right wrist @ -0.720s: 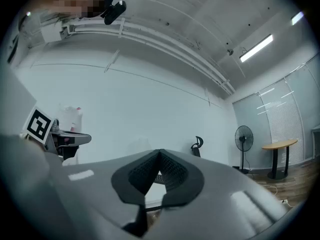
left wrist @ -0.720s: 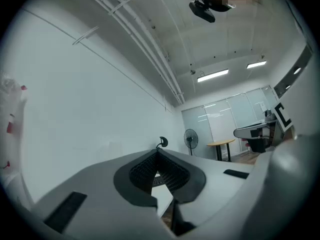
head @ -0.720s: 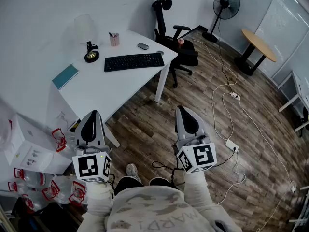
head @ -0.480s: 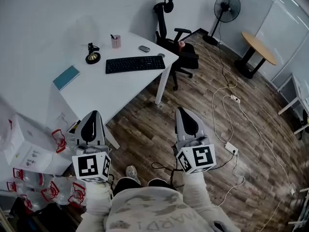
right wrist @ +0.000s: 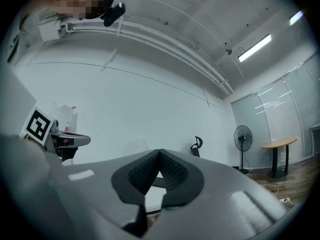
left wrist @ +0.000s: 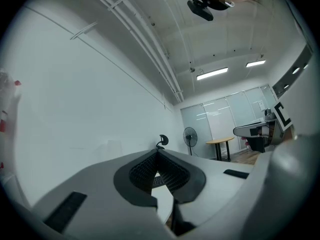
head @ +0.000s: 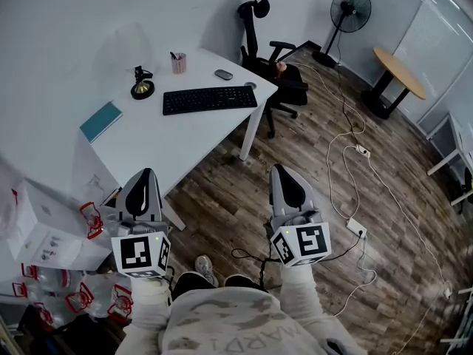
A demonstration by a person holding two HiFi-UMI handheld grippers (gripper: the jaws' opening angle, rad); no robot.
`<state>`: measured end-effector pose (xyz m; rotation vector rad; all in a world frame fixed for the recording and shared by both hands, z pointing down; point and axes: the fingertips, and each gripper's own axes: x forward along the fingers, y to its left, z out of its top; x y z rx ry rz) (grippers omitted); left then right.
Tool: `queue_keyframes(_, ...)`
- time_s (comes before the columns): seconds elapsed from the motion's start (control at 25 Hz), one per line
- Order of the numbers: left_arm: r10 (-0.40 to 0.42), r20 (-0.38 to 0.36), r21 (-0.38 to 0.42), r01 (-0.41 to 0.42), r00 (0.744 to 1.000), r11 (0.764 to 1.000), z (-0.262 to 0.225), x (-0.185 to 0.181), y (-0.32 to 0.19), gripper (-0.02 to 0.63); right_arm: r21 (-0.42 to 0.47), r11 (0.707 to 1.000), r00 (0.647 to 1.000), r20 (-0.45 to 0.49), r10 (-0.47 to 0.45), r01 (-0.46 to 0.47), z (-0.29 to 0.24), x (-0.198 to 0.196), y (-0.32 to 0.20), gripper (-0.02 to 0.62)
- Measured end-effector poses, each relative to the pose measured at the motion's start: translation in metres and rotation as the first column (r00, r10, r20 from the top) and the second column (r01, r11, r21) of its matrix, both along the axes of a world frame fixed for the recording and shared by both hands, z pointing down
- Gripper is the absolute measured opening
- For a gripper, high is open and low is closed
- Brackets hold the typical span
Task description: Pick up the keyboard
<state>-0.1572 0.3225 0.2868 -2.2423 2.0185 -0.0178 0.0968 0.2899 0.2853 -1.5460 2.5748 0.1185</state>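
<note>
Both left tongs (head: 145,176) and right tongs (head: 281,170) are hovering clenched and empty, well apart from the keyboard (head: 210,99) on the counter (head: 148,140).

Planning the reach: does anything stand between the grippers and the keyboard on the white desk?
Nothing visible does. The keyboard lies on the white desk with bare desktop along its near side. The left gripper and right gripper, both shut and empty, are held back from it; the teal notebook lies off to the side.

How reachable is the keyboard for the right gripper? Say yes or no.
Probably not yet: the shut right gripper hangs over floor, well short of the keyboard on the desk. Nothing blocks it.
</note>
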Motion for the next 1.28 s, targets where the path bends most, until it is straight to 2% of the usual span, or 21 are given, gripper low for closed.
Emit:
queue_keyframes(0.24,0.013,0.004,-0.003,-0.013,1.000,1.000,0.004,-0.015,-0.033,0.006,0.003,1.000,1.000,-0.007,-0.012,0.012,0.004,-0.018,-0.029,0.009)
queue_keyframes(0.84,0.072,-0.014,0.022,-0.072,0.997,0.997,-0.001,-0.064,-0.092,0.006,0.009,0.999,0.999,0.007,0.047,-0.047,0.001,-0.062,-0.075,0.009)
queue_keyframes(1.28,0.093,-0.008,0.009,-0.093,0.996,0.996,0.006,-0.057,-0.132,0.006,-0.003,0.998,0.998,-0.025,0.062,-0.062,0.008,-0.058,-0.111,0.009)
